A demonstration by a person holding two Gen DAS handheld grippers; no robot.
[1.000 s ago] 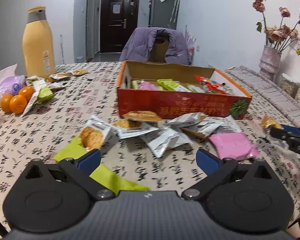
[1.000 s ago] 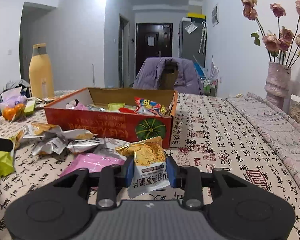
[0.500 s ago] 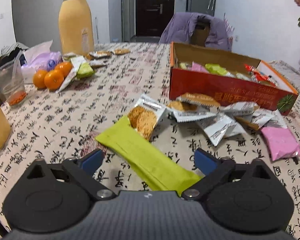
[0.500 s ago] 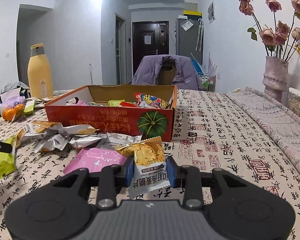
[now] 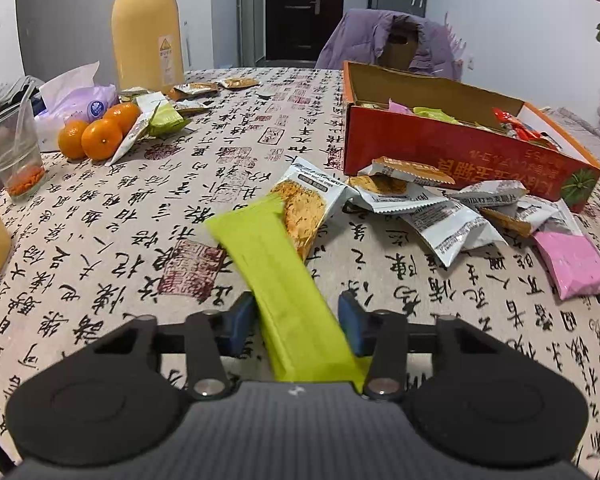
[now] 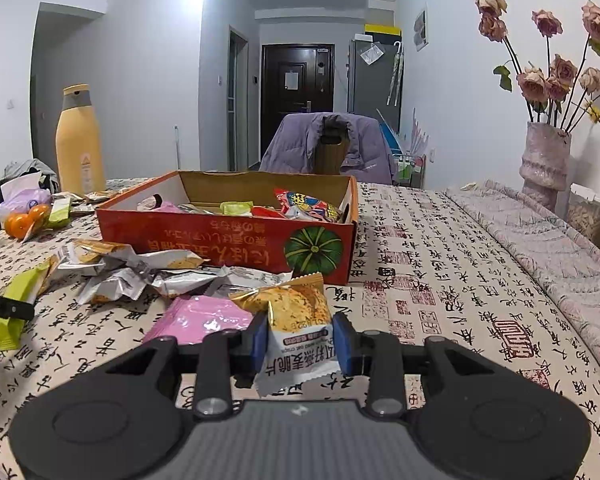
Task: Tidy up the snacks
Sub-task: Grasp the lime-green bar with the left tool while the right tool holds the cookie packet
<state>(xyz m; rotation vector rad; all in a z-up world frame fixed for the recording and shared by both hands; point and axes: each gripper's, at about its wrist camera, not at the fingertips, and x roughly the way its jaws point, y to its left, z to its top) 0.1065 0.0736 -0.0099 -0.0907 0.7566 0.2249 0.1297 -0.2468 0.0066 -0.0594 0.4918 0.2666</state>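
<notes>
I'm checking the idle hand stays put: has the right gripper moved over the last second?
No. The right gripper remains shut on the oat crisp packet, and the red box and vase sit in nearly the same places in its view.

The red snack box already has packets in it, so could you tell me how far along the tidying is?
Done: several packets lie in the red box. In hand: the right gripper holds a crisp packet; the left gripper is closing around a green bar. Left: the loose pile and a pink packet.
</notes>
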